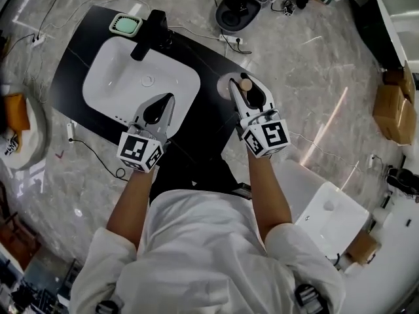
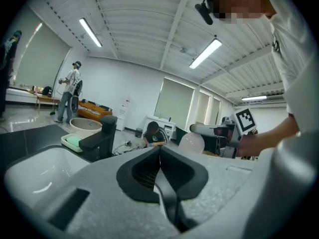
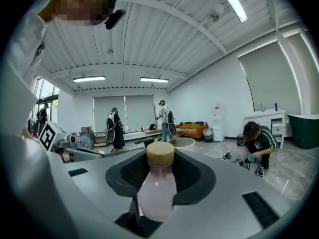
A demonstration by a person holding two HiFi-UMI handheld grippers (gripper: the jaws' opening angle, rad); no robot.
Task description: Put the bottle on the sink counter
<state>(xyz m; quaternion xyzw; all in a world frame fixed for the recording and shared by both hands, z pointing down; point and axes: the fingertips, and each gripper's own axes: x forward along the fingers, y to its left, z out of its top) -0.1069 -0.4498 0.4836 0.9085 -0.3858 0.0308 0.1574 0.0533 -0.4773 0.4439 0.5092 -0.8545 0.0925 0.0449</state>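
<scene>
A pale pink bottle [image 3: 157, 188] with a cork cap [image 3: 160, 154] sits between the jaws of my right gripper [image 3: 158, 183], which is shut on it. In the head view the right gripper [image 1: 243, 91] holds the bottle [image 1: 230, 84] over the black sink counter [image 1: 209, 120], just right of the white basin [image 1: 141, 84]. My left gripper [image 1: 168, 101] hovers over the basin's near right edge. Its jaws meet with nothing between them, and the left gripper view shows the same left gripper [image 2: 160, 153]. From there the bottle [image 2: 192, 142] shows to the right.
A black faucet [image 1: 150, 33] and a green soap dish [image 1: 125, 24] stand at the counter's far end. Cables lie on the floor around it. Cardboard boxes [image 1: 393, 106] are at the right, and a second white basin [image 1: 330, 211] lies at the lower right. People stand in the background.
</scene>
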